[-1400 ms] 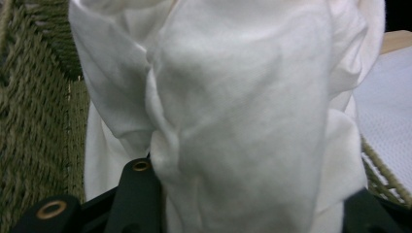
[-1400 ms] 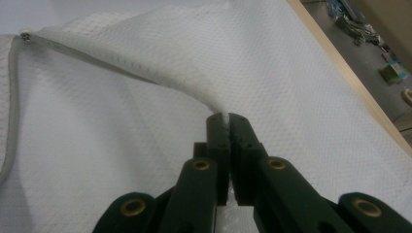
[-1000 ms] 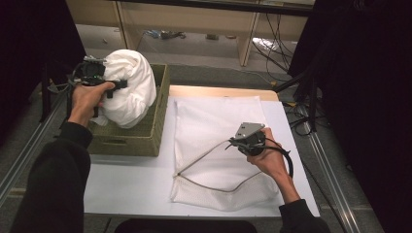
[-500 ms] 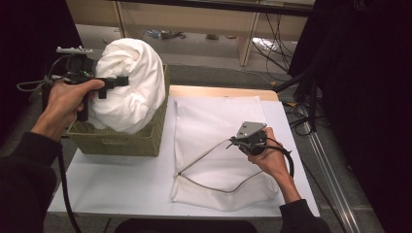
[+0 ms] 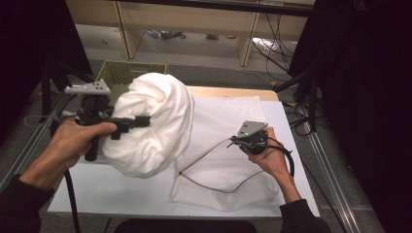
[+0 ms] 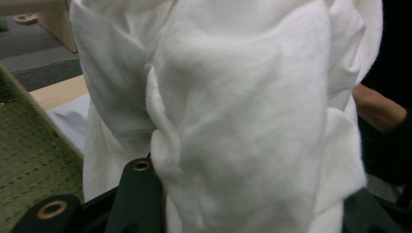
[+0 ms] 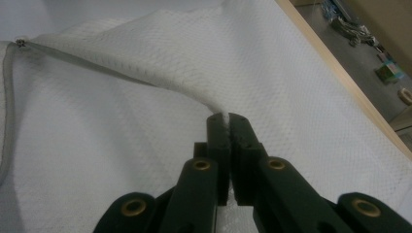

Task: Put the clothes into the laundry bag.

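Note:
A big bundle of white cloth [image 5: 150, 124] hangs in the air between the green basket [image 5: 121, 73] and the white mesh bag [image 5: 228, 121]. My left gripper [image 5: 141, 121] is shut on it, jaws level and sunk into the folds. In the left gripper view the cloth [image 6: 233, 121] bulges between the black jaws and hides the tips. My right gripper [image 5: 238, 141] is shut on the mesh bag's edge and holds it lifted off the table. In the right gripper view its jaws [image 7: 227, 119] pinch the rim of the bag [image 7: 291, 73], and the grey zip edge [image 7: 9, 97] runs off to the left.
The bag lies flat on the white table [image 5: 121, 194], its grey zip edge [image 5: 204, 182] curving open toward the bundle. The basket [image 6: 29, 145] stands at the table's far left corner. Shelving and cables lie on the floor behind; dark curtains flank both sides.
My left gripper has lifted the white bundle out of the basket and carried it right, toward the bag's opening. The right gripper has held still on the bag's edge.

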`<state>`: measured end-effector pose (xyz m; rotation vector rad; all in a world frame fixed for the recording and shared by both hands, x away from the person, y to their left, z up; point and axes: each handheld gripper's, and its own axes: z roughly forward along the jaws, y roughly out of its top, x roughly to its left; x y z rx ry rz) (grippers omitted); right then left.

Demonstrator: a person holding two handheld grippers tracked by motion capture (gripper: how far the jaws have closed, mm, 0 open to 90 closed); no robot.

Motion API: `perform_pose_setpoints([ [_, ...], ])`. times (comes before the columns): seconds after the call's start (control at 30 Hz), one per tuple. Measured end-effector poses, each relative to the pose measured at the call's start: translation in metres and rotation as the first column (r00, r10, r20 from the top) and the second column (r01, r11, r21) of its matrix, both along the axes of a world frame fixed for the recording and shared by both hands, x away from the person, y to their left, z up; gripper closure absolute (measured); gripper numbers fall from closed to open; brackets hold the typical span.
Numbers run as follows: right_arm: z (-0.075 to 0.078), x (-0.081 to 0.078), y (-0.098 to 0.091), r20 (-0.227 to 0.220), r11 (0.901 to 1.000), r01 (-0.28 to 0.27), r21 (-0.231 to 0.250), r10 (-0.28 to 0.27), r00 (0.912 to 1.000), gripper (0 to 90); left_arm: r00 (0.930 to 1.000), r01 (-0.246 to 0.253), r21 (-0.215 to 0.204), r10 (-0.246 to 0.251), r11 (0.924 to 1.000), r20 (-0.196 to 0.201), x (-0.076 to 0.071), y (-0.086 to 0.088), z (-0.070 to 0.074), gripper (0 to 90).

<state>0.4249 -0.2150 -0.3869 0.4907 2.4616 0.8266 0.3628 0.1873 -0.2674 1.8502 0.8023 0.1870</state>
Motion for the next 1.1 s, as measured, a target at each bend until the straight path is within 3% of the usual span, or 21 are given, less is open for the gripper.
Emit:
perform_pose_setpoints([
  [0.07, -0.001, -0.003, 0.001, -0.015, 0.9994, 0.031, 0.014, -0.031, 0.9994, 89.4, 0.9987, 0.046, -0.002, -0.046, 0.9989, -0.024, -0.009, -0.013, -0.012, 55.9],
  [0.27, 0.002, -0.002, 0.000, 0.003, 0.9996, 0.019, 0.019, -0.019, 0.9998, 89.5, 0.9941, 0.108, 0.032, -0.108, 0.9936, -0.014, -0.022, -0.032, -0.032, 55.7],
  [0.33, 0.001, -0.002, 0.001, 0.004, 0.9997, 0.019, 0.016, -0.019, 0.9998, 89.6, 0.9891, 0.144, 0.020, -0.144, 0.9893, -0.033, -0.028, -0.044, -0.046, 55.6],
  [0.37, 0.001, -0.002, 0.001, 0.004, 0.9997, 0.019, 0.016, -0.019, 0.9998, 89.6, 0.9891, 0.144, 0.020, -0.144, 0.9893, -0.033, -0.028, -0.044, -0.046, 55.6],
  [0.5, 0.002, -0.003, 0.002, 0.013, 0.9997, 0.015, 0.018, -0.015, 0.9998, 89.6, 0.9773, 0.206, 0.025, -0.204, 0.9783, -0.057, -0.031, -0.061, -0.067, 55.3],
  [0.6, 0.003, -0.003, 0.003, 0.010, 0.9998, 0.010, 0.015, -0.010, 0.9999, 89.6, 0.9736, 0.217, 0.021, -0.215, 0.9760, -0.078, -0.031, -0.067, -0.078, 55.3],
  [0.7, 0.005, -0.005, 0.004, 0.008, 0.9992, 0.029, 0.025, -0.030, 0.9995, 89.7, 0.9692, 0.238, 0.035, -0.235, 0.9706, -0.074, -0.031, -0.076, -0.088, 55.2],
  [0.8, 0.007, -0.005, 0.004, 0.028, 0.9997, 0.014, 0.021, -0.014, 0.9995, 89.7, 0.9653, 0.253, 0.033, -0.250, 0.9669, -0.075, -0.032, -0.083, -0.095, 55.0],
  [0.87, 0.007, -0.005, 0.004, 0.029, 0.9996, 0.013, 0.023, -0.014, 0.9995, 89.7, 0.9658, 0.252, 0.029, -0.249, 0.9674, -0.072, -0.033, -0.085, -0.098, 55.0],
  [0.9, 0.007, -0.005, 0.004, 0.033, 0.9996, 0.012, 0.024, -0.013, 0.9994, 89.7, 0.9623, 0.260, 0.010, -0.259, 0.9654, -0.084, -0.032, -0.088, -0.103, 54.9],
  [0.97, 0.008, -0.006, 0.004, 0.036, 0.9993, 0.023, 0.029, -0.025, 0.9990, 89.7, 0.9516, 0.292, 0.031, -0.288, 0.9558, -0.108, -0.033, -0.094, -0.107, 54.9],
  [1.0, 0.008, -0.006, 0.004, 0.036, 0.9993, 0.023, 0.029, -0.025, 0.9990, 89.7, 0.9516, 0.292, 0.031, -0.288, 0.9558, -0.108, -0.033, -0.094, -0.107, 54.9],
  [1.1, 0.010, -0.006, 0.003, 0.044, 0.9991, 0.025, 0.033, -0.026, 0.9987, 89.8, 0.9419, 0.326, 0.065, -0.319, 0.9430, -0.106, -0.035, -0.103, -0.109, 54.8],
])
